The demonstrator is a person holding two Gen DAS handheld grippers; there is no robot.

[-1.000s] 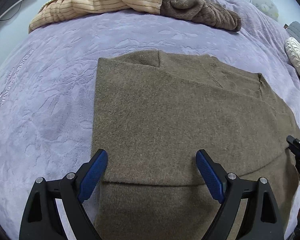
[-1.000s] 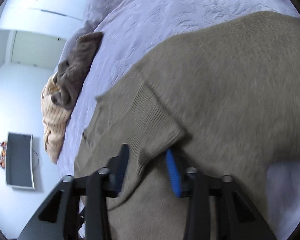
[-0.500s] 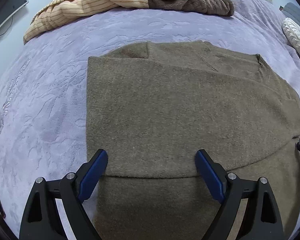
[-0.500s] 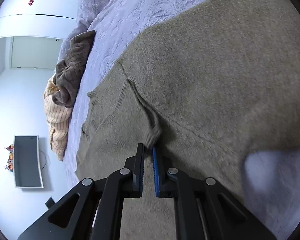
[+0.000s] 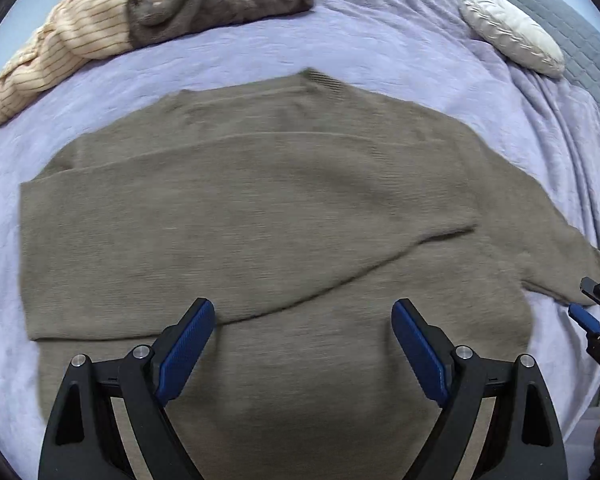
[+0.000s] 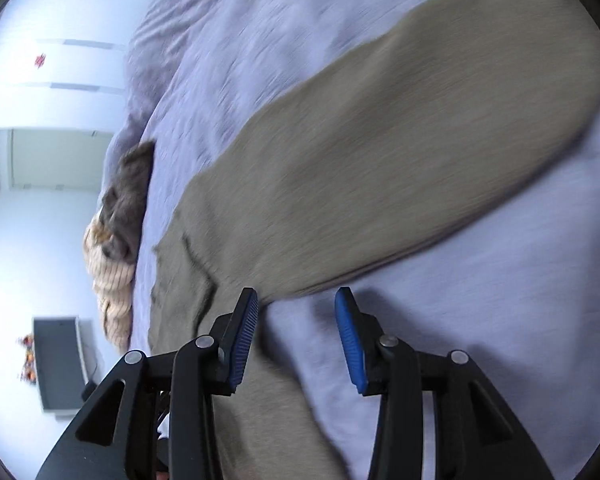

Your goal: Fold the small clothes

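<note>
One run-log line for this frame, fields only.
left gripper: open, over sweater | right gripper: open, off sleeve | sleeve: stretched out sideways on bedspread | fold: incomplete

Sweater (image 5: pixel 260 208) olive-brown, plain. Bedspread (image 5: pixel 400 52) lavender, embossed. Striped garment (image 5: pixel 60 52) cream with thin brown lines. Pile knit (image 5: pixel 220 0) grey-brown. Pillow (image 5: pixel 512 36) off-white.

Right tongs (image 6: pixel 296 336) released the sleeve (image 6: pixel 400 160), now open

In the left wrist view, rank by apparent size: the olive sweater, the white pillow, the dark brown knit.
1. Olive sweater, nearest and largest.
2. Dark brown knit.
3. White pillow, slightly smaller; both lie far, so that order is unsure.
</note>
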